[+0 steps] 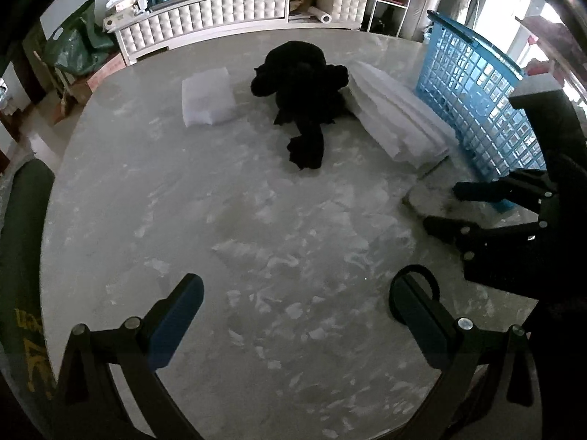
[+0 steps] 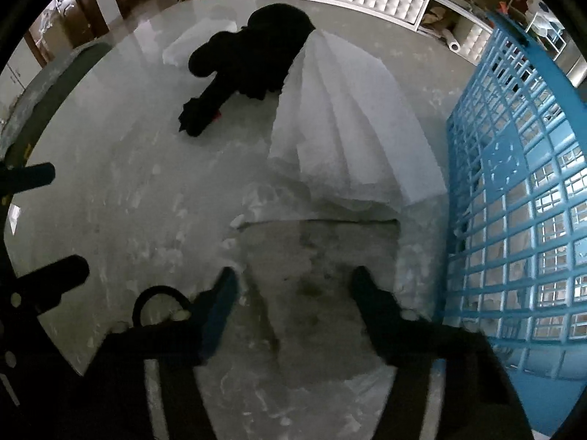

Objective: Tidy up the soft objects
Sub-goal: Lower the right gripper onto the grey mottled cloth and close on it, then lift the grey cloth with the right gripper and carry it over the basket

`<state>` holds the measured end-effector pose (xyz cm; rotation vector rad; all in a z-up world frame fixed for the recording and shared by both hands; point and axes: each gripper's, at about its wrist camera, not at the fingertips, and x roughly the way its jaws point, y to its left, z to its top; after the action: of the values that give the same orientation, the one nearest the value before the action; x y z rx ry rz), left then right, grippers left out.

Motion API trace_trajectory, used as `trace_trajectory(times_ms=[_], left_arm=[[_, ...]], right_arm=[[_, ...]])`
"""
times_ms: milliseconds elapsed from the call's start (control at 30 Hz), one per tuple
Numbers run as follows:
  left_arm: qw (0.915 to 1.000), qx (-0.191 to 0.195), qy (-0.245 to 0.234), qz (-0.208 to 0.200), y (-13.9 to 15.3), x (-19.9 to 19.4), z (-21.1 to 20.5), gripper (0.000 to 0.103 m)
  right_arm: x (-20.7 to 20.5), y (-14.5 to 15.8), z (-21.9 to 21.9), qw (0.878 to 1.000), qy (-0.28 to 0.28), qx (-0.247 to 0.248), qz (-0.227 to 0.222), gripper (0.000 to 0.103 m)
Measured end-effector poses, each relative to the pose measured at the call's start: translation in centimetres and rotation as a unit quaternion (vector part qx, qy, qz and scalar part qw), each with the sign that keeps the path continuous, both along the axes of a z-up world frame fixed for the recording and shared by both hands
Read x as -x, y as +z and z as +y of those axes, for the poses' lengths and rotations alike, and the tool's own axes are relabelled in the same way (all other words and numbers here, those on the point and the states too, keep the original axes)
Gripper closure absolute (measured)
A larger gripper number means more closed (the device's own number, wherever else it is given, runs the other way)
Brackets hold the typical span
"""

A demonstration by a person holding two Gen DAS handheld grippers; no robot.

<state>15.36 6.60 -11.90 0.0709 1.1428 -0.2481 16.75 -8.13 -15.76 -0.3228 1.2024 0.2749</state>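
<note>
A flat grey foam pad (image 2: 319, 256) lies on the marble table (image 1: 256, 238) beside the blue basket (image 2: 513, 201). My right gripper (image 2: 293, 289) points down over the pad with its jaws half apart. One finger stands just outside the pad's left edge and the other over its right part, and I see no pinch. My left gripper (image 1: 293, 311) hangs open over bare table, holding nothing. Farther back sit a black plush toy (image 1: 301, 84), a fanned stack of white foam sheets (image 2: 348, 128) and a white foam block (image 1: 207, 99).
A black hair tie (image 1: 422, 278) lies by my left gripper's right finger. The basket stands upright on the table's right side, against the foam sheets. A dark chair back (image 1: 25, 220) rises at the table's left rim. A white sideboard (image 1: 220, 11) runs behind the table.
</note>
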Motion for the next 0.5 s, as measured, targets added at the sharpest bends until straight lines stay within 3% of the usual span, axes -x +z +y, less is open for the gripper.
trace_trajectory(times_ms=[100,267,333,500], left_arm=[[1.0,0.008,-0.003,-0.001,0.1,0.1,-0.1,0.0],[0.9998,0.015,-0.012,-0.004,0.3,0.8,-0.4,0.0],[0.9997,0.016,-0.017,-0.005,0.4,1.2,-0.5,0.001],[0.9996,0.017,-0.021,-0.011,1.1,2.2,-0.4,0.003]], right_arm=[[0.1,0.3,-0.2,1.0,0.003,0.001,-0.002,0.059],[1.1,0.5,0.5,1.0,0.02,0.01,-0.01,0.083],[1.3,0.7,0.8,1.0,0.024,-0.011,-0.001,0.094],[2.2,1.1,0.9,0.999,0.028,-0.034,0.016,0.094]])
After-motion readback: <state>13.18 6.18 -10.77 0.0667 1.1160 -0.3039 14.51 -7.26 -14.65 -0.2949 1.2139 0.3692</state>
